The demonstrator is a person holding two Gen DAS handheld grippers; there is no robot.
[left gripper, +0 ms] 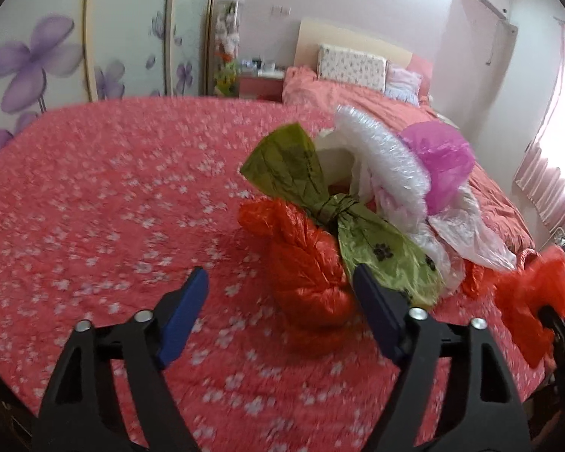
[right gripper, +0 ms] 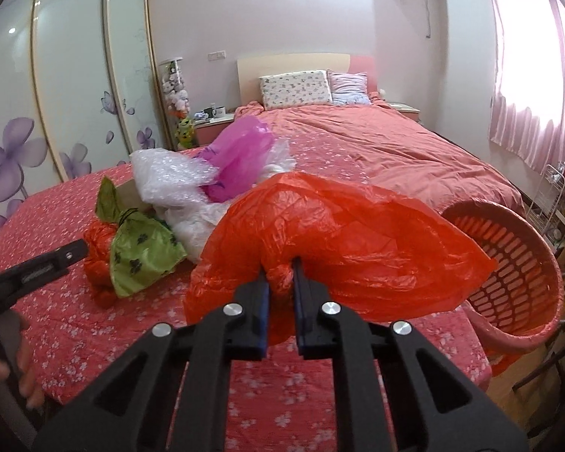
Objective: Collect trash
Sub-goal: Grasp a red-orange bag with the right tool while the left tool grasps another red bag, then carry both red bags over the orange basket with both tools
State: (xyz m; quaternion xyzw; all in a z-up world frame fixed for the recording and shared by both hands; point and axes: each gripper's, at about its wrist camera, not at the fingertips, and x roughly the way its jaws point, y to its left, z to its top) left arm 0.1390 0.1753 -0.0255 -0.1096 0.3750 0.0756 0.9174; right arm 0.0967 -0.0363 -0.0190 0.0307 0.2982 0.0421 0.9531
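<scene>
Right hand-held gripper (right gripper: 280, 282): jaws clamped on a bunched fold of a red plastic bag (right gripper: 358, 248), which billows out ahead of the fingers, above the surface
Left hand-held gripper (left gripper: 280, 290): jaws apart, nothing pinched; a knotted red bag (left gripper: 305, 278) lies between and just beyond the blue pads (left gripper: 373, 312)
Trash pile: green paw-print bag (left gripper: 380, 252) tied at the middle, resting against the knotted red bag; bubble wrap (left gripper: 376, 150), a pink bag (left gripper: 440, 154) and clear plastic behind them
Basket (right gripper: 516, 263): pink, slotted, tipped on its side, just right of the held bag
Surface: red floral cover (left gripper: 113, 196)
Room: bed (right gripper: 376, 143) with pillows, flowered wardrobe doors (right gripper: 71, 86), pink curtains
</scene>
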